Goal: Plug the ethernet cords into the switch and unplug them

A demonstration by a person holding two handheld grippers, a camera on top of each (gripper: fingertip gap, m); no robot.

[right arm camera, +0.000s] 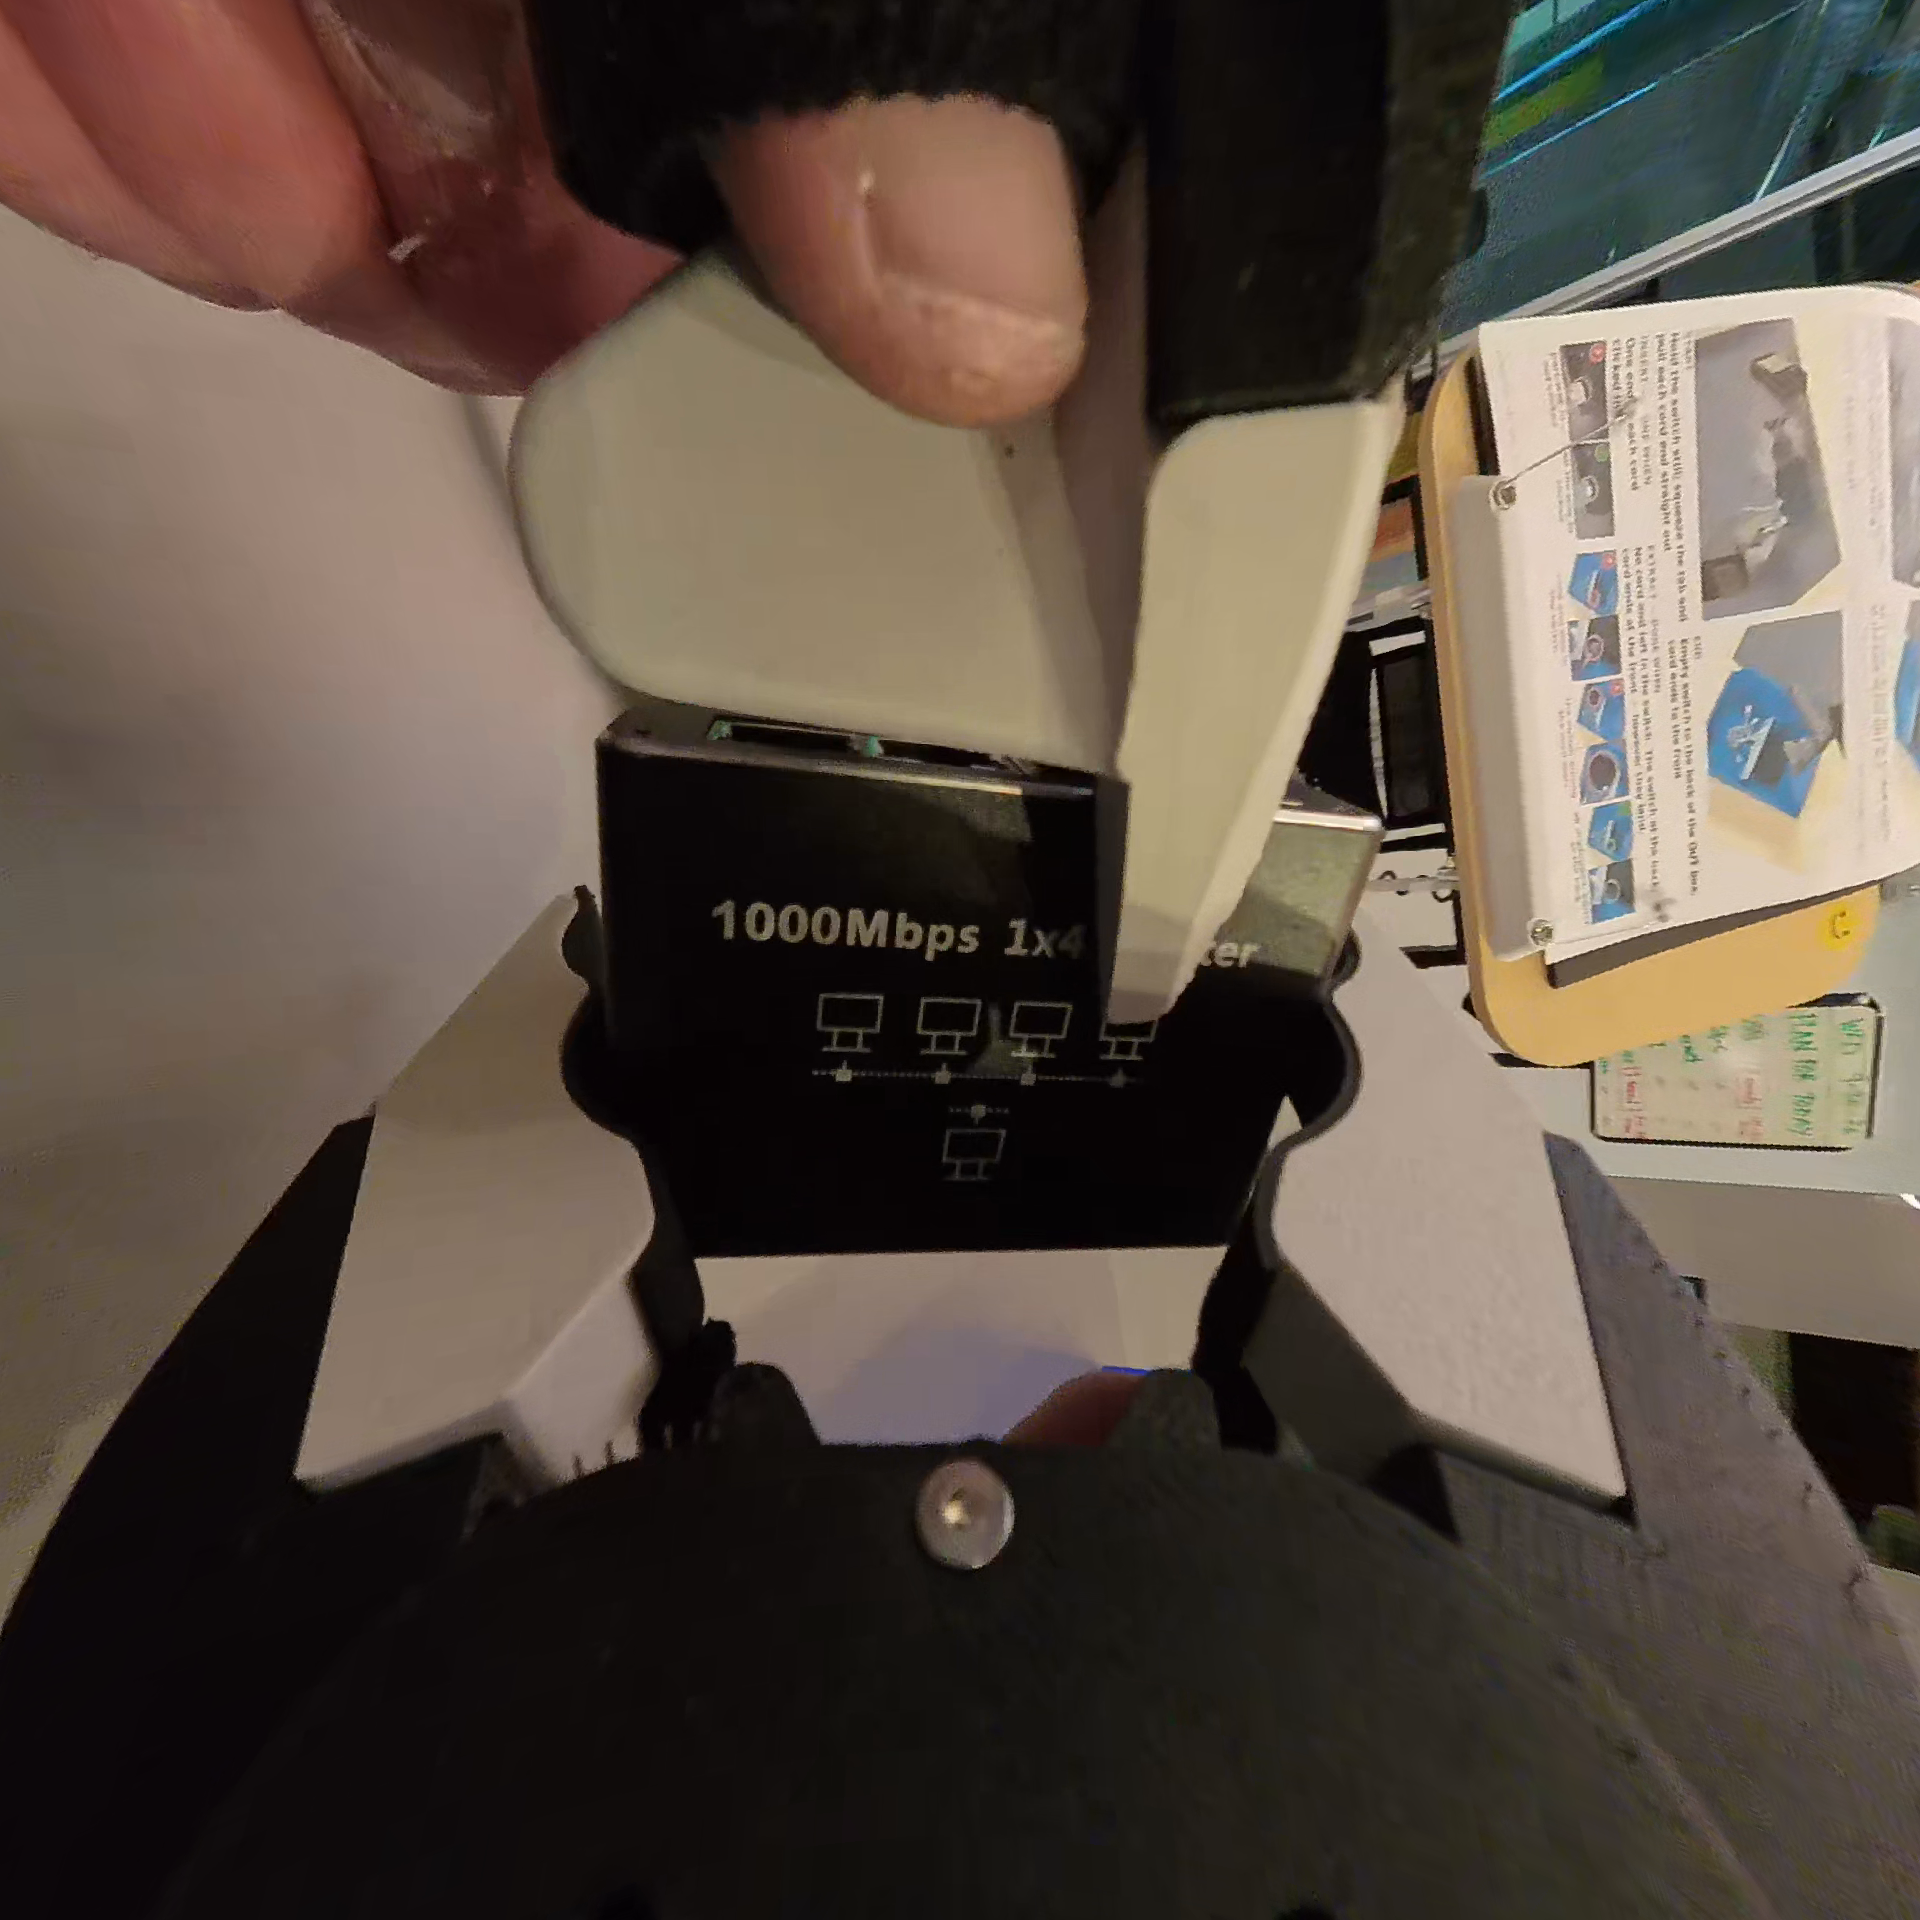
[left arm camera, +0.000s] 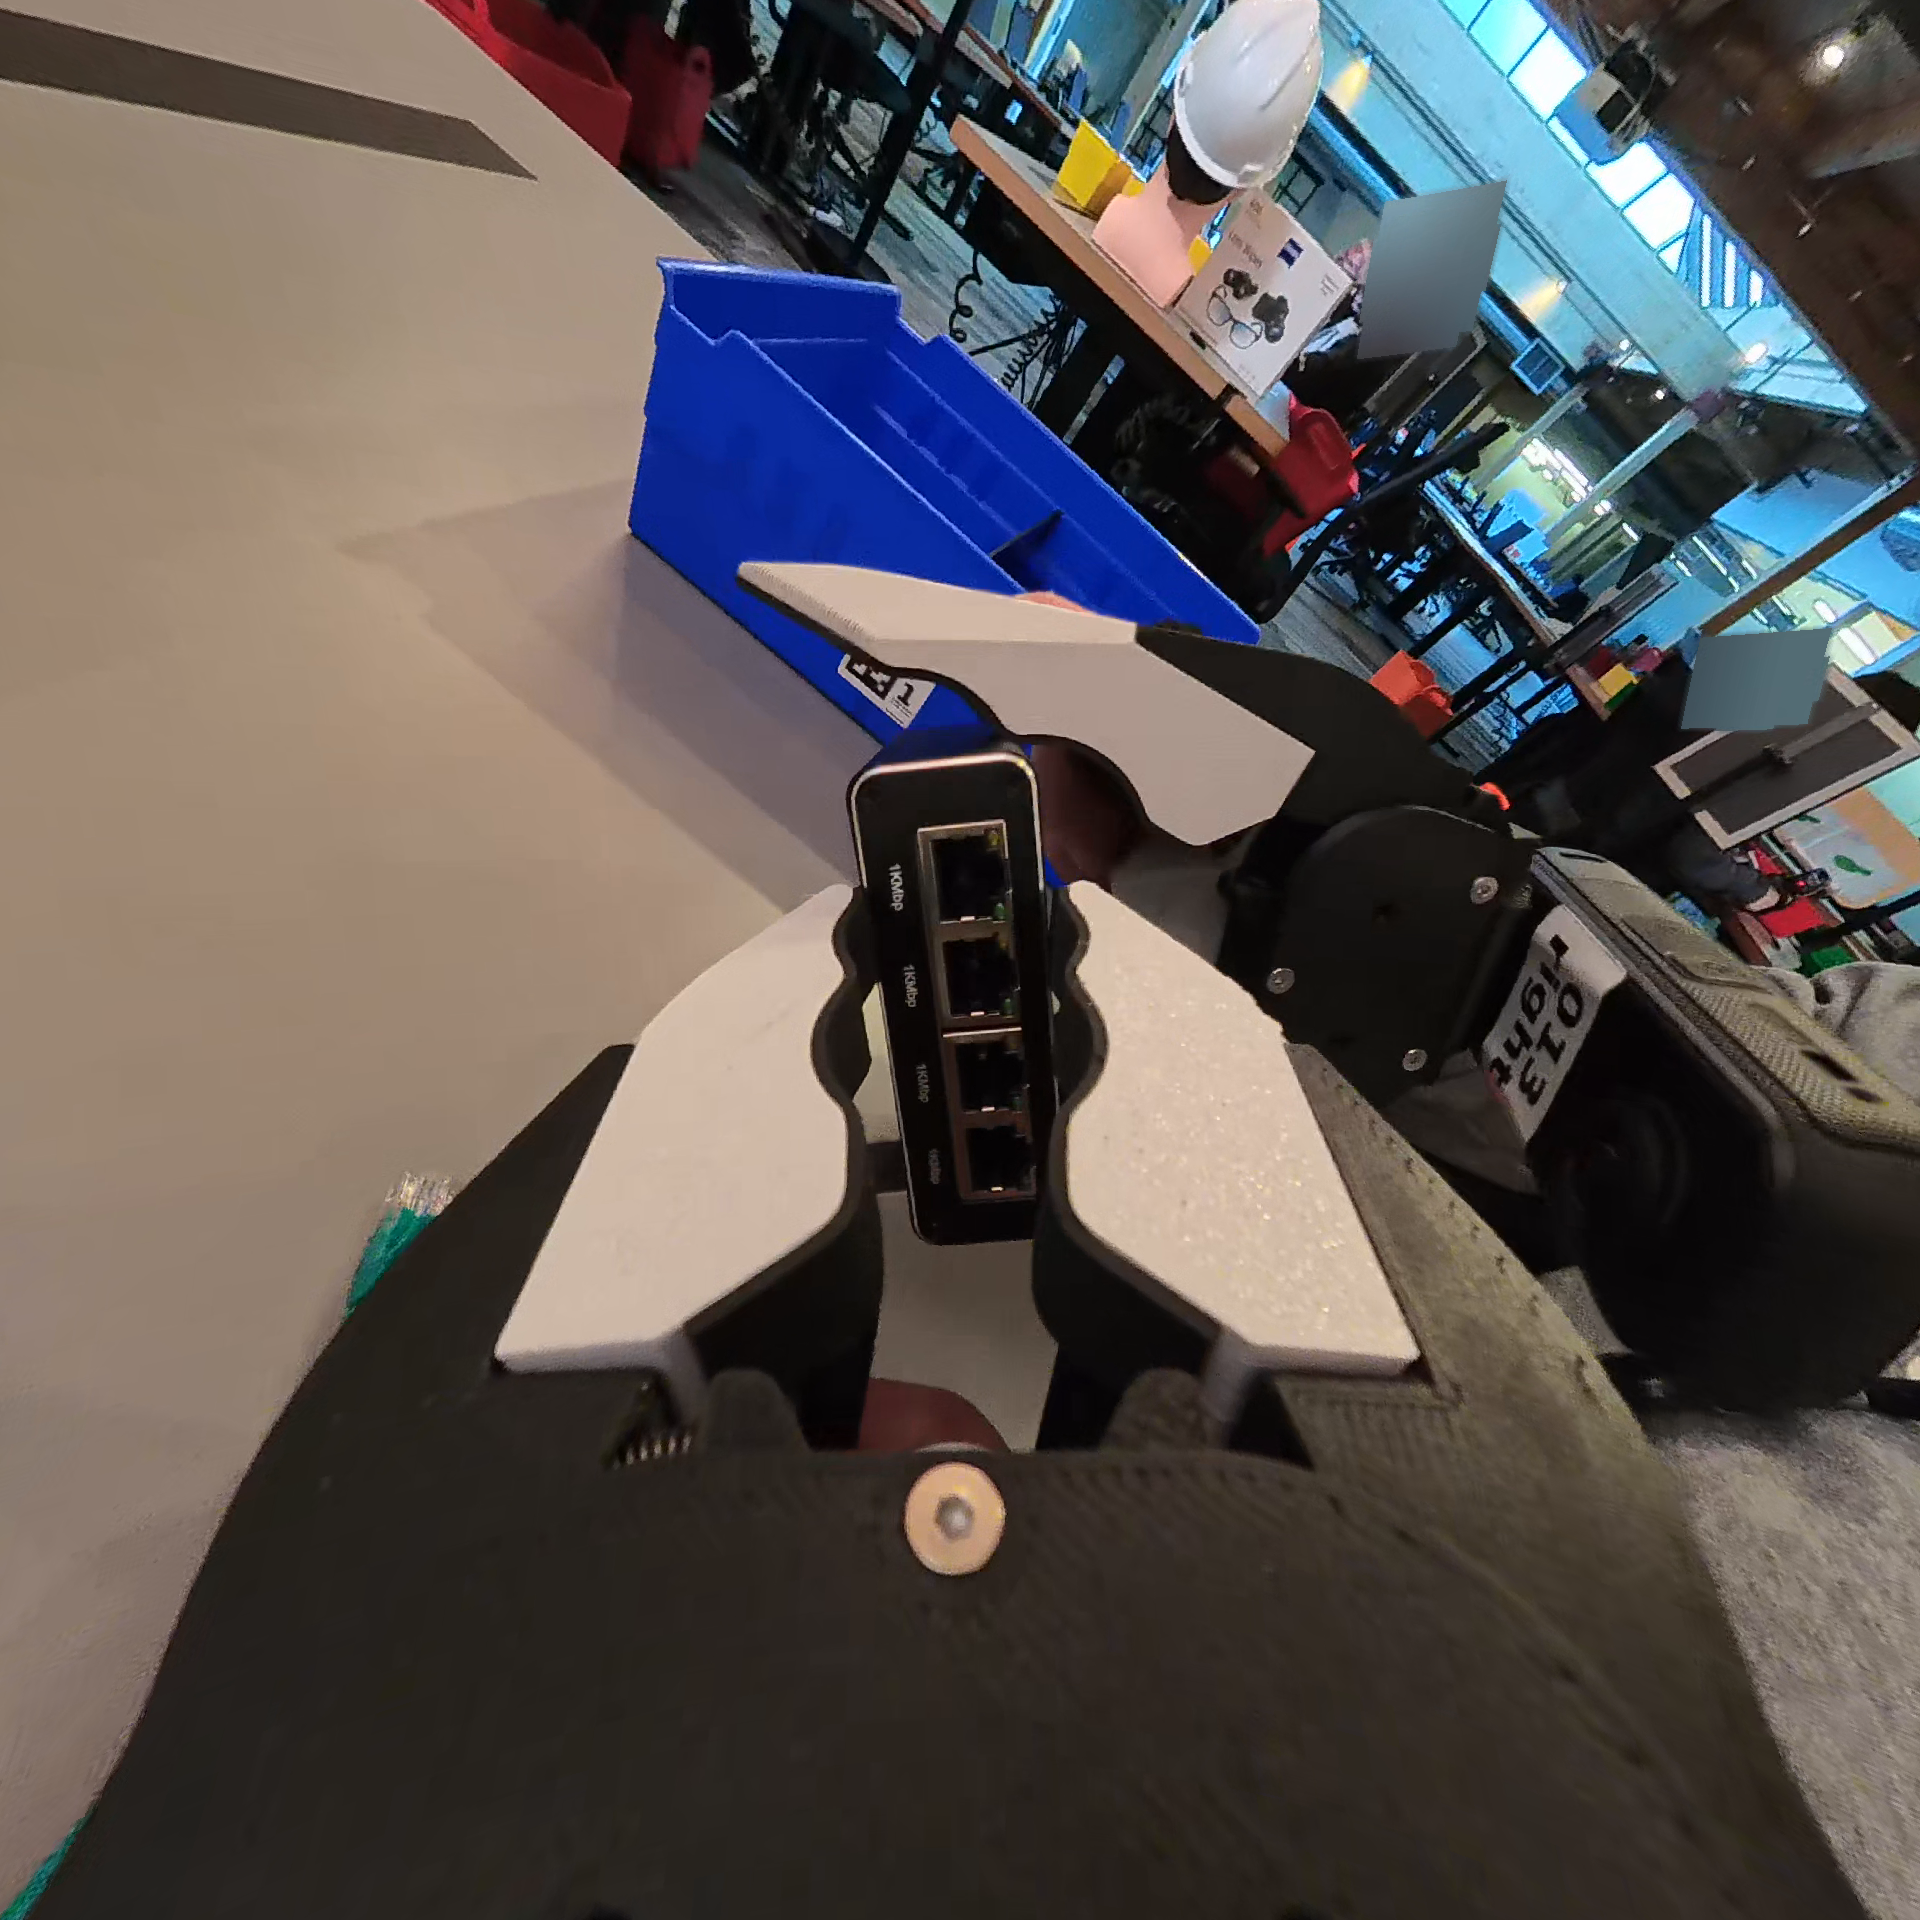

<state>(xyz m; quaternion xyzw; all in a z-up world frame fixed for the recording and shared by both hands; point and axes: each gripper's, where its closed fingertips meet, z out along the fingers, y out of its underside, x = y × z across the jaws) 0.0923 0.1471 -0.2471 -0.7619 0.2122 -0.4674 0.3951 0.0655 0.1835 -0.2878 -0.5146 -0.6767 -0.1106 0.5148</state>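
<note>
The black switch (left arm camera: 966, 1039) is held off the table between both grippers. My left gripper (left arm camera: 956, 904) is shut on its two broad faces, and its row of ports faces this camera with nothing plugged in. My right gripper (right arm camera: 961, 935) is shut across the switch (right arm camera: 883, 1143), its pads against the two narrow ends and the printed top facing this camera. The right gripper's upper finger (left arm camera: 1039, 675) reaches over the switch from the right. The left gripper's white fingers (right arm camera: 831, 540) clamp the switch's far end. A green ethernet cord (left arm camera: 410, 1205) with a clear plug lies on the table, left of my left finger.
A blue bin (left arm camera: 831, 468) stands on the grey table (left arm camera: 312, 623) behind the switch. A clipboard with an instruction sheet (right arm camera: 1662, 675) and a small whiteboard (right arm camera: 1735, 1070) are at the right. A person's thumb (right arm camera: 935, 260) rests on the left gripper. Workshop tables stand beyond. Some 5 cm of space lies between my two pairs of fingers.
</note>
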